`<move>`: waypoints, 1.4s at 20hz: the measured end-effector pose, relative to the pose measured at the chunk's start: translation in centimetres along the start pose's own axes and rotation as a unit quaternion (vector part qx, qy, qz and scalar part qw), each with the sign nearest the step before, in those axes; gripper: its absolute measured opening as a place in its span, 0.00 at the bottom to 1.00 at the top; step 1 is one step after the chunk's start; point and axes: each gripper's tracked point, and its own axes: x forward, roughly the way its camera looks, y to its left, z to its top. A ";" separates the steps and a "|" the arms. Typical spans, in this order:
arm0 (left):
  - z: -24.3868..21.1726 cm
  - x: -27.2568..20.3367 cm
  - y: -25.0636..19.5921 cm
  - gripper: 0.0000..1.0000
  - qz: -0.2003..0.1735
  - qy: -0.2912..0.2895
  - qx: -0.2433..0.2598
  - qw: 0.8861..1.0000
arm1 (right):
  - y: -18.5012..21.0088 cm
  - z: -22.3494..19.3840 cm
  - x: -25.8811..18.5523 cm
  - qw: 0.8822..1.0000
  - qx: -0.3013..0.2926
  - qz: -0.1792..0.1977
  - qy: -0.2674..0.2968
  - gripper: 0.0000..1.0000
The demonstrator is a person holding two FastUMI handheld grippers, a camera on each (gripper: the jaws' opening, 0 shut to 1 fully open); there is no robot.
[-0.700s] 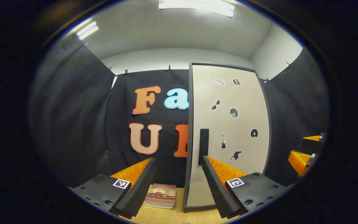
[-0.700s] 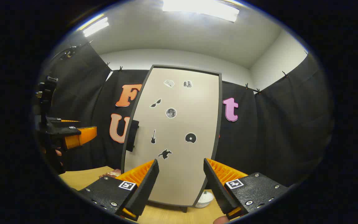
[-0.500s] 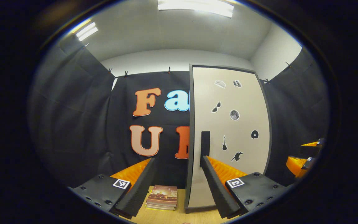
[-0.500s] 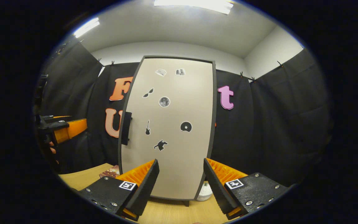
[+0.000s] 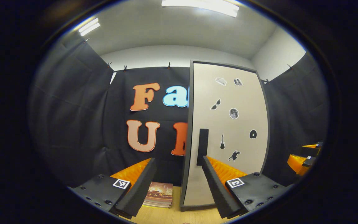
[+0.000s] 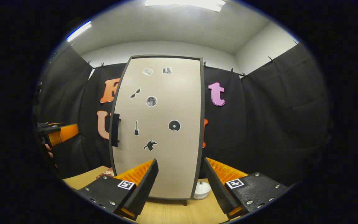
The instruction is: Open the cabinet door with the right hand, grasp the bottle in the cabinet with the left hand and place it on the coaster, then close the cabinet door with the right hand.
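We are in a booth hung with black cloth under white ceiling lights, with a light wooden table point(image 6: 172, 213) at the bottom of both views. On it stands the cabinet, its tall beige cabinet door point(image 6: 158, 124) shut and flat towards us, dotted with small dark stickers and carrying a dark vertical handle point(image 6: 115, 134) on its left edge. In the left gripper view we see the same cabinet door point(image 5: 228, 130) from farther left, with the handle point(image 5: 202, 147) just above the tip of that gripper's right-hand finger. The bottle cannot be seen; with the door shut, we cannot tell where it sits.

The left gripper view gives us a stack of books point(image 5: 158, 194) lying on the table point(image 5: 166, 216) left of the cabinet; in the right gripper view just a corner of them peeks out. The right gripper view alone gives us a small white round object point(image 6: 201, 190) on the table at the cabinet's lower right corner; we cannot tell what it is.

The left gripper point(image 5: 176, 183) has its fingers spread wide with nothing between them. The right gripper point(image 6: 180, 183) is equally wide apart, holding nothing and clear of the door. Each gripper also appears at the far edge of the other's view: the right gripper point(image 5: 303, 157) and the left gripper point(image 6: 57, 135).
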 end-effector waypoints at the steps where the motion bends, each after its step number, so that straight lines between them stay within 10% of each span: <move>1: 0.1 0.0 -0.1 0.96 -0.001 -0.001 0.004 1.000 | -0.1 0.1 0.0 1.000 0.003 -0.001 -0.003 0.93; 14: -0.3 -1.3 3.8 0.97 0.028 0.010 0.037 0.999 | 4.4 0.7 2.8 0.999 -0.002 0.031 -0.012 0.94; 28: -3.4 -5.5 15.1 0.97 0.128 0.055 0.051 0.989 | 19.4 -1.4 11.1 0.988 0.038 0.131 0.071 0.94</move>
